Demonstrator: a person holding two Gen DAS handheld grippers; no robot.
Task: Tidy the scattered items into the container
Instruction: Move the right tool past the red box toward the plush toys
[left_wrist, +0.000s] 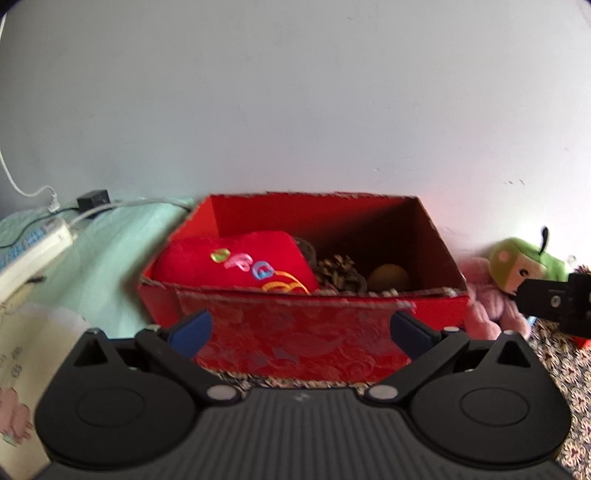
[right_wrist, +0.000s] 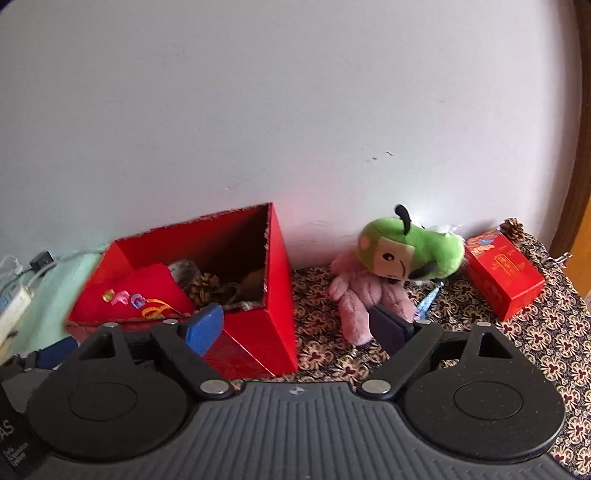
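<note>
An open red box (left_wrist: 303, 332) (right_wrist: 258, 332) stands against the wall. Inside lie a red cushion (left_wrist: 236, 262) (right_wrist: 147, 291), a pine cone (left_wrist: 338, 271) (right_wrist: 205, 288) and a brown round item (left_wrist: 389, 278). A pink plush (right_wrist: 365, 295) (left_wrist: 487, 306) and a green plush (right_wrist: 413, 247) (left_wrist: 521, 264) lie right of the box. My left gripper (left_wrist: 301, 330) is open and empty in front of the box. My right gripper (right_wrist: 297, 323) is open and empty, between box and pink plush; part of it shows in the left wrist view (left_wrist: 557, 302).
A small red carton (right_wrist: 502, 273), a pine cone (right_wrist: 513, 227) and a blue pen-like item (right_wrist: 428, 299) lie on the patterned cloth (right_wrist: 535, 350) at right. A power strip (left_wrist: 33, 247) with cables and a green cloth (left_wrist: 107, 266) sit left of the box.
</note>
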